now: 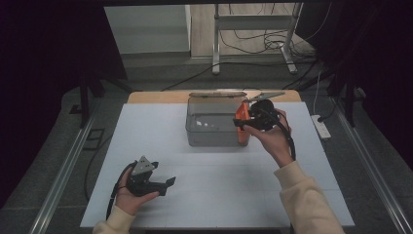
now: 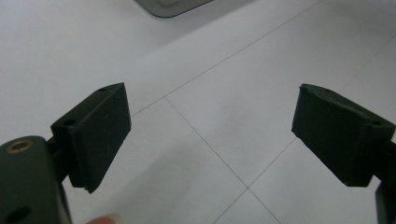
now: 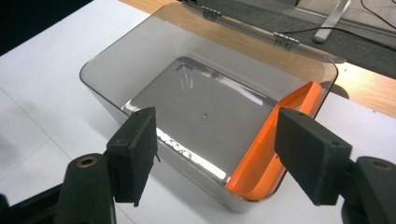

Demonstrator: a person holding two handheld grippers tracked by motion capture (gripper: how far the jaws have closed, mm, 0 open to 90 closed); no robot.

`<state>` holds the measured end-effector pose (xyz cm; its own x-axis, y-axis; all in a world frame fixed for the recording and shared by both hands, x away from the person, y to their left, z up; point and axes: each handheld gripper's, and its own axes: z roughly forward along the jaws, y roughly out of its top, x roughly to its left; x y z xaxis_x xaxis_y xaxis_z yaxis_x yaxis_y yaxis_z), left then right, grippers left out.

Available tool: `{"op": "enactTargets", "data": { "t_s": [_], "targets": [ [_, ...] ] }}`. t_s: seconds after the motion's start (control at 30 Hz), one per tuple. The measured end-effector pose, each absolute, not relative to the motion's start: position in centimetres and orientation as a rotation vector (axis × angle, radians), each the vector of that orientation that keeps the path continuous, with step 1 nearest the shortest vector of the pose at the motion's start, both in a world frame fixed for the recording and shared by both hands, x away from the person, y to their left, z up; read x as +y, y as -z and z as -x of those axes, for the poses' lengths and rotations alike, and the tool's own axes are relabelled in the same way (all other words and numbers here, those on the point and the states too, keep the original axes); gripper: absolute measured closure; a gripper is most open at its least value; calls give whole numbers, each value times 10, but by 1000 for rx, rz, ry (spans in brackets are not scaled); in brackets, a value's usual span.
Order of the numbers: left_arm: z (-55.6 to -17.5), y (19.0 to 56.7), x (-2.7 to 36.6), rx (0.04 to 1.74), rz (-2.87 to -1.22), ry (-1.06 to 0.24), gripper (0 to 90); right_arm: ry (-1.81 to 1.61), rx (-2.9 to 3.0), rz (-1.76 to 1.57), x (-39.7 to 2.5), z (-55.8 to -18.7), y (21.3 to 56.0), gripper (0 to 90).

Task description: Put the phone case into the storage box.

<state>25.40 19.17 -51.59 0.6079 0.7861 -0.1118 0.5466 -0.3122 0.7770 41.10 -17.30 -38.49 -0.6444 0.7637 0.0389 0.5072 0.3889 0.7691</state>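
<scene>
A clear grey plastic box [image 1: 214, 139] stands at the back middle of the white table, its hinged lid [image 1: 216, 95] swung open behind it. A flat orange tray-like piece [image 1: 242, 116] leans inside against the box's right wall. My right gripper [image 1: 241, 123] hovers over the box's right end, open. In the right gripper view its jaws [image 3: 215, 126] spread above the box [image 3: 140, 60], and the orange piece [image 3: 261, 158] is just by the right jaw, with nothing gripped. My left gripper [image 1: 168, 184] rests low at the front left, open [image 2: 212, 123] over bare table.
The white tabletop [image 1: 219, 195] lies on a wooden board [image 1: 156, 96] that shows at the back edge. A corner of the box [image 2: 170, 5] appears at the top of the left gripper view. On the floor are a power strip [image 1: 321, 127], cables and a metal stand [image 1: 253, 44].
</scene>
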Motion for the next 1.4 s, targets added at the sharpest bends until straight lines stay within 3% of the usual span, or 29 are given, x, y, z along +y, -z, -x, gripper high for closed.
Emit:
{"op": "enactTargets", "data": {
  "t_s": [0.63, 1.4],
  "targets": [
    [-255, 516, 193, 1057, -2007, -377, 115, -1245, 2355, -980, -194, -366, 399, 293],
    [-256, 518, 194, 1067, -2005, -370, 114, -1297, 2361, -1000, -259, -319, 456, 245]
  ]
}}
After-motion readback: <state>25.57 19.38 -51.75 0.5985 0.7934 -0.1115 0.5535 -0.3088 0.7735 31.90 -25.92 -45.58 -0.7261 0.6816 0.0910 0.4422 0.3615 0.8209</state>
